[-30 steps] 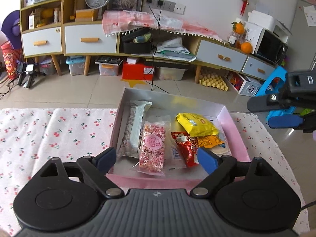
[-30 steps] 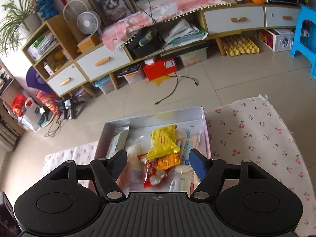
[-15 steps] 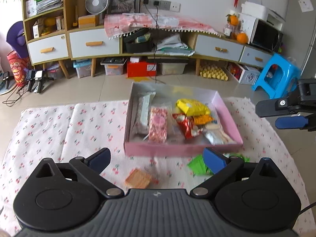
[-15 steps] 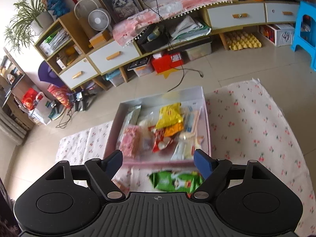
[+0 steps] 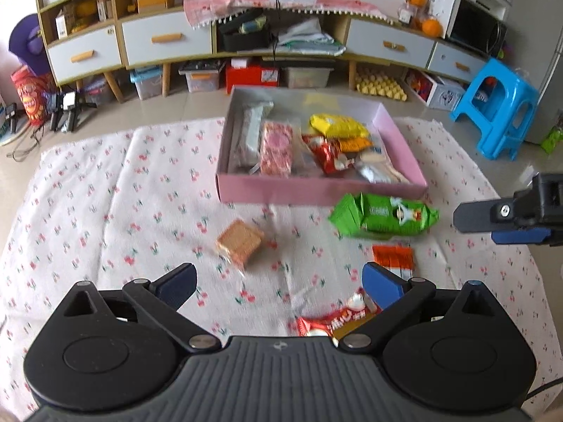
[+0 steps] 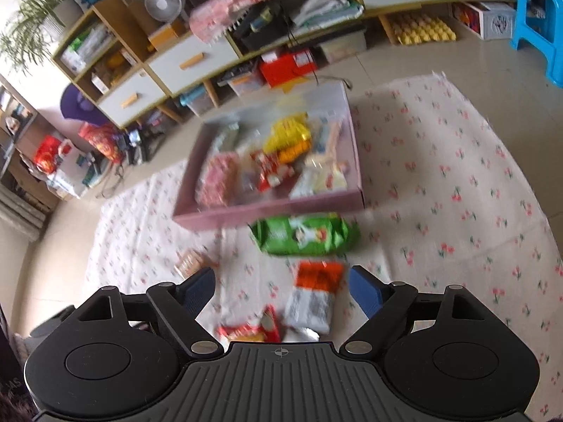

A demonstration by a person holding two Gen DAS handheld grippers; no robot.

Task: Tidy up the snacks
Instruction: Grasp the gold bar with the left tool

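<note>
Cherry-print cloth (image 5: 105, 183) covers my floor workspace, with the pink box (image 5: 316, 191) at its far side already holding most snacks. I count four still loose on the cloth: green pack (image 5: 383, 215), biscuit packet (image 5: 240, 242), orange-and-white sachet (image 6: 315, 293) and red wrapper (image 5: 330, 321) (blurred). My left gripper (image 5: 278, 281) and right gripper (image 6: 281, 286) both hover spread, holding nothing. Roughly two-thirds done, I'd judge.

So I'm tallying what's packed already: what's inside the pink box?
The pink box holds a grey bar, a pink packet, a yellow bag and a red packet. Whatever lies beneath them is covered.
</note>
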